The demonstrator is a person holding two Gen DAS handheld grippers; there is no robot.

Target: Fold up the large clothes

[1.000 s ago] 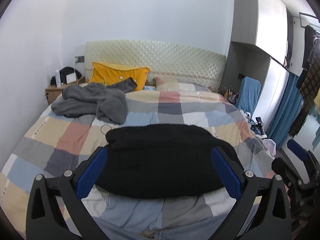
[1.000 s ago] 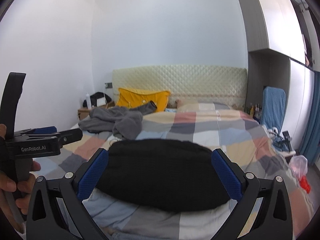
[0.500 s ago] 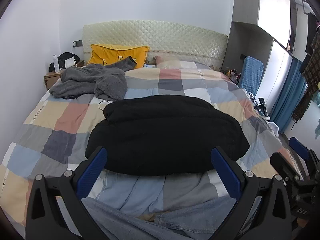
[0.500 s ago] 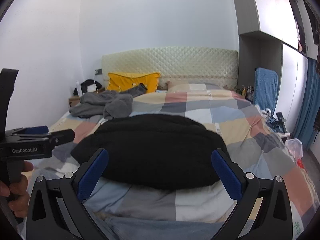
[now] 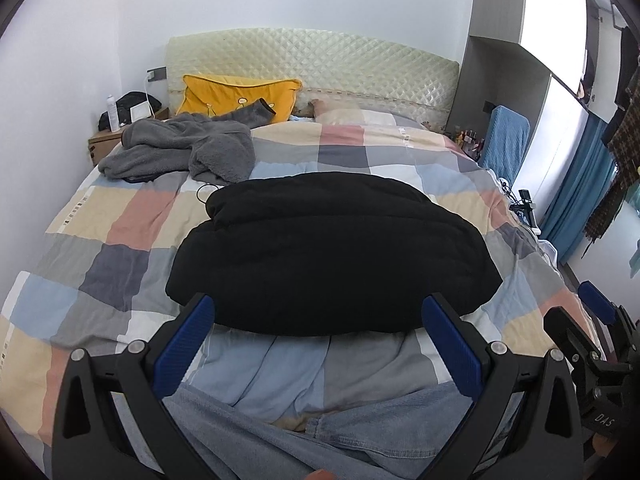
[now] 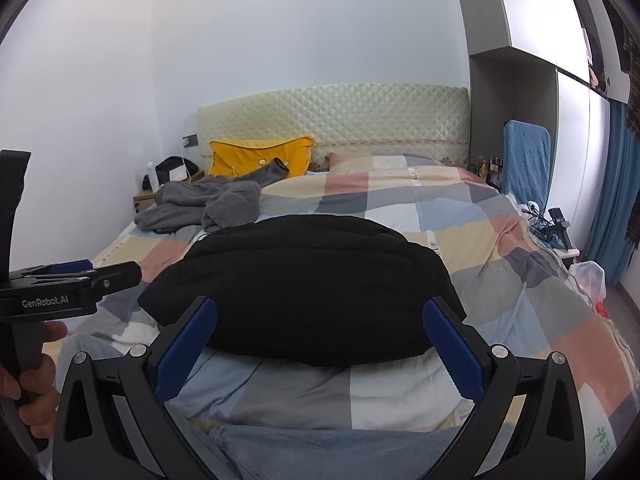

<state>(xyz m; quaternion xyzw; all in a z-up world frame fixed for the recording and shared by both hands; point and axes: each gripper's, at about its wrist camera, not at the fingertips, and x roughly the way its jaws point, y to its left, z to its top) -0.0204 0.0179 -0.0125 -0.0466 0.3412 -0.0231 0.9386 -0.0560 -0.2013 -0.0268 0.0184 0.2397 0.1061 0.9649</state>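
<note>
Black, thick, folded garment point(image 5: 332, 252) lying flat in a rounded bundle on the bed's patchwork quilt of beige, pink, grey and blue squares point(image 5: 132, 216), near the foot edge, at 12 o'clock from both wrist cameras. Left tongs point(image 5: 318, 344) spread wide, blue-padded fingers point(image 5: 184, 346) on either side of the bundle's near edge in that view, gripping nothing; touching the cloth or hovering short of it, cannot tell. Right tongs point(image 6: 320, 346) likewise wide apart, empty, framing the same near edge. Left tool also seen from the side at 9 o'clock of the right view, held by a hand point(image 6: 28, 384) round its handle. Pale blue denim cloth point(image 5: 312, 436) at 6 o'clock, below the tongs. Crumpled grey fleece garment point(image 5: 184, 150) at 11 o'clock on the quilt, well apart from the black bundle. Yellow cushion point(image 5: 240, 94) behind it, leaning on the cream quilted headboard point(image 5: 360, 60). Wooden nightstand point(image 5: 106, 140) at 10 o'clock beside the bed. Blue towel-covered chair back point(image 6: 526, 160) at 2 o'clock, teal curtain point(image 6: 614, 184) at 3 o'clock.
</note>
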